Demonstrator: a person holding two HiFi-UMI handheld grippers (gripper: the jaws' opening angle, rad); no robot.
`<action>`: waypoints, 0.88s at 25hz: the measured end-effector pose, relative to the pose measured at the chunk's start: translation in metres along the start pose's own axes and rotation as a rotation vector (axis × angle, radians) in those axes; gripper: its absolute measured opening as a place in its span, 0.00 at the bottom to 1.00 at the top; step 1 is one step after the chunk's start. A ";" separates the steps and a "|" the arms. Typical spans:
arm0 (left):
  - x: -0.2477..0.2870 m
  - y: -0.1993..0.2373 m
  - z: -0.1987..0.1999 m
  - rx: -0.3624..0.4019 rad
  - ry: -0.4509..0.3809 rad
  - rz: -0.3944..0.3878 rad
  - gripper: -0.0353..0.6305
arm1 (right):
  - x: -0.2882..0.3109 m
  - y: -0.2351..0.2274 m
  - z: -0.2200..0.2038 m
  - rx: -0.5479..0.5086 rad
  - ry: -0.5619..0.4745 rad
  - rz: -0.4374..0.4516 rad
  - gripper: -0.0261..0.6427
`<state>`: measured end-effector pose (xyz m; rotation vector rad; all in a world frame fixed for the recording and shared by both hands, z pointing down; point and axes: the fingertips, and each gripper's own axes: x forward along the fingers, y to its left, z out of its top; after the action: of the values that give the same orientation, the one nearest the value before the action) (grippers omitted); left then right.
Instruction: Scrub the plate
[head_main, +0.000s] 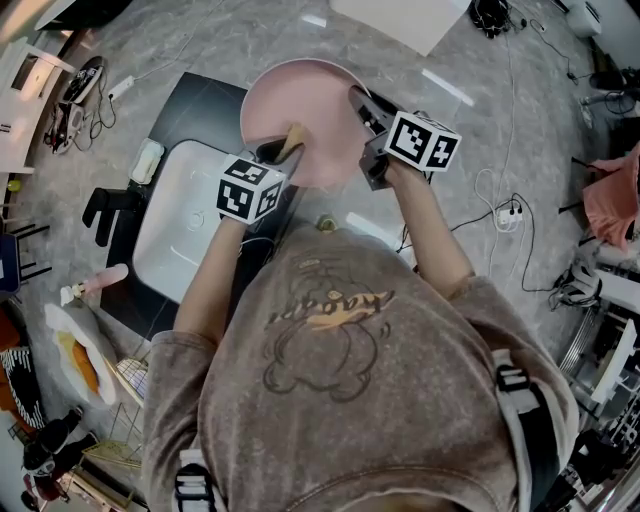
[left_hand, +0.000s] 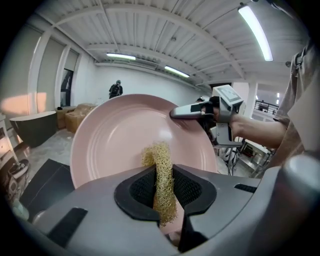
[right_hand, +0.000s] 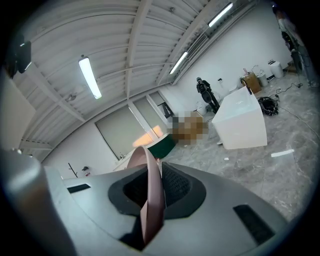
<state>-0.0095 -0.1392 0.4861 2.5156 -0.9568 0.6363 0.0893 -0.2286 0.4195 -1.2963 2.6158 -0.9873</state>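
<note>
A large pink plate (head_main: 300, 110) is held up over the sink, its face turned toward me. My right gripper (head_main: 368, 112) is shut on the plate's right rim; in the right gripper view the rim (right_hand: 150, 200) runs edge-on between the jaws. My left gripper (head_main: 282, 150) is shut on a strip of yellow mesh scrubber (left_hand: 162, 187). The scrubber's curled tip (head_main: 294, 135) lies against the plate's lower face (left_hand: 125, 145). The left gripper view also shows my right gripper (left_hand: 175, 114) on the plate's upper right edge.
A white sink basin (head_main: 185, 225) sits in a dark countertop (head_main: 195, 105) below the plate. A soap dish (head_main: 147, 160) and a black tap (head_main: 105, 208) stand at its left. A wire rack (head_main: 125, 385) with cloths is lower left; cables (head_main: 500, 215) lie on the floor at right.
</note>
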 end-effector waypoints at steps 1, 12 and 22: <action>0.002 -0.005 -0.001 0.014 0.009 -0.013 0.17 | 0.001 0.000 0.000 0.002 -0.003 0.001 0.10; 0.005 -0.033 0.040 0.014 -0.069 -0.094 0.17 | 0.007 0.026 -0.013 0.004 0.039 0.089 0.10; -0.007 -0.015 0.070 -0.011 -0.143 -0.051 0.17 | 0.004 0.046 -0.032 -0.069 0.093 0.139 0.08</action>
<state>0.0151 -0.1594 0.4214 2.5950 -0.9384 0.4400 0.0448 -0.1953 0.4196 -1.0877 2.7893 -0.9657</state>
